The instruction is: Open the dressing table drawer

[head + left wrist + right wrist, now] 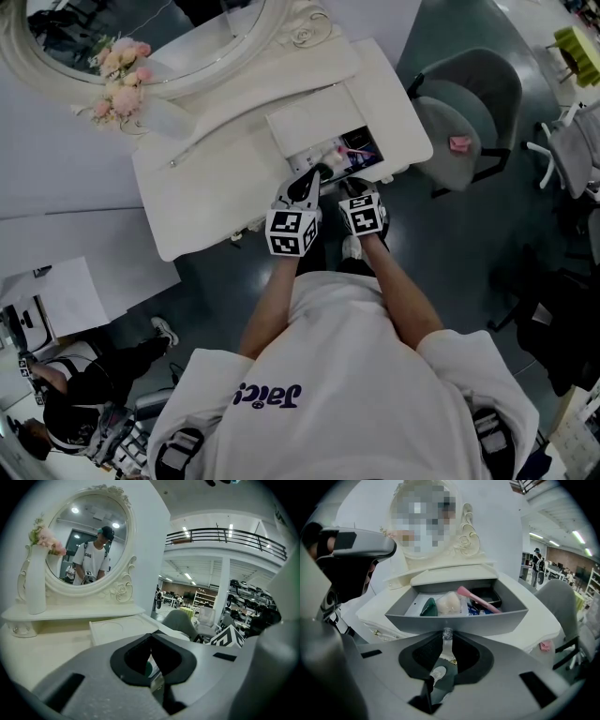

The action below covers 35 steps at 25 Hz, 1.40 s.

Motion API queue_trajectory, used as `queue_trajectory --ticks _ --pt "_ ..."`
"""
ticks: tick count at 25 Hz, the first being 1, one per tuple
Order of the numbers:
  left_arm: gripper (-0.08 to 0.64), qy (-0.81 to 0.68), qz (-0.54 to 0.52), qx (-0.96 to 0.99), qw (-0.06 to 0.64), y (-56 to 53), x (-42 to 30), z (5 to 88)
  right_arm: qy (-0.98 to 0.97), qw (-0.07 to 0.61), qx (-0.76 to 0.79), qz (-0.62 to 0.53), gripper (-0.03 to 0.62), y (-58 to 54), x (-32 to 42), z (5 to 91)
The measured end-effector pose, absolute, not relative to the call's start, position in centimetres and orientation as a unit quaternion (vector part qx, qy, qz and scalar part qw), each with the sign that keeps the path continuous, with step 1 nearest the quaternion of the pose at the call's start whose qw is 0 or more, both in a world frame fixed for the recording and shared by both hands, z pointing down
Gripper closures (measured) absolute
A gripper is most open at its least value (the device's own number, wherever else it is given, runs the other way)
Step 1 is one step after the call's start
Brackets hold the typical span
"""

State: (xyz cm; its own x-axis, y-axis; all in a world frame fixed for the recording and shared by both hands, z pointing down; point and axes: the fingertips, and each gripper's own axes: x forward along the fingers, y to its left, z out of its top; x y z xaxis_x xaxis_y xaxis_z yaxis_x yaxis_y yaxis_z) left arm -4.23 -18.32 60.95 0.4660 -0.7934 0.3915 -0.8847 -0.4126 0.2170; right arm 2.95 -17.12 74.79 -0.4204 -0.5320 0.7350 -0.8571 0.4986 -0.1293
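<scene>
The white dressing table (216, 187) has its grey drawer (454, 622) pulled out at the right end; the same drawer (354, 161) shows in the head view. Inside lie a pink brush (478, 600), a white puff (449, 603) and a green item (427, 607). My right gripper (447, 638) is shut on the small clear drawer knob (447, 633) at the drawer's front. My left gripper (150, 639) is held just left of it above the tabletop, its jaw tips together with nothing between them. Both marker cubes show side by side at the table's front edge, left (293, 232) and right (364, 216).
An oval mirror (150, 37) and a white vase with pink flowers (120, 75) stand at the back of the table. A grey chair (469, 112) with a pink item (459, 143) is to the right. A person sits on the floor at lower left (84, 394).
</scene>
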Motion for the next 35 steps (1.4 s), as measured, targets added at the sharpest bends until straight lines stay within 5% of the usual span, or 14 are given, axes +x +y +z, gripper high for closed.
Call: queue_trajectory --ticks 35 --pt "0.546 -0.514 0.100 0.829 0.195 -18.5 -5.4 60.1 -0.806 0.315 0.430 0.258 0.509 -16.1 3.3 73.8"
